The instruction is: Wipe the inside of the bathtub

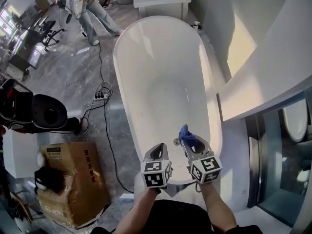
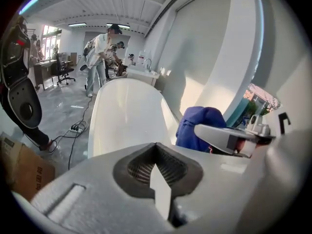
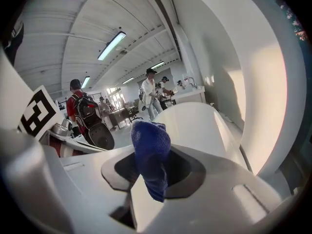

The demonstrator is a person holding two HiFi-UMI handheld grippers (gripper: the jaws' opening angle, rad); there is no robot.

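Pinching a bunched blue terry cloth [image 3: 150, 147] tight in my right gripper [image 1: 188, 144], I hold it over the near end of the white oval freestanding bathtub [image 1: 161, 67]. My left gripper [image 1: 157, 153] hovers just beside, jaws together, empty.

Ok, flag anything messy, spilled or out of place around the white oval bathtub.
Nothing looks spilled or damaged, and the white oval bathtub looks clean inside. The only clutter is a white power strip with black cables trailing across the grey floor on the tub's left, a possible trip hazard, near a brown cardboard box.
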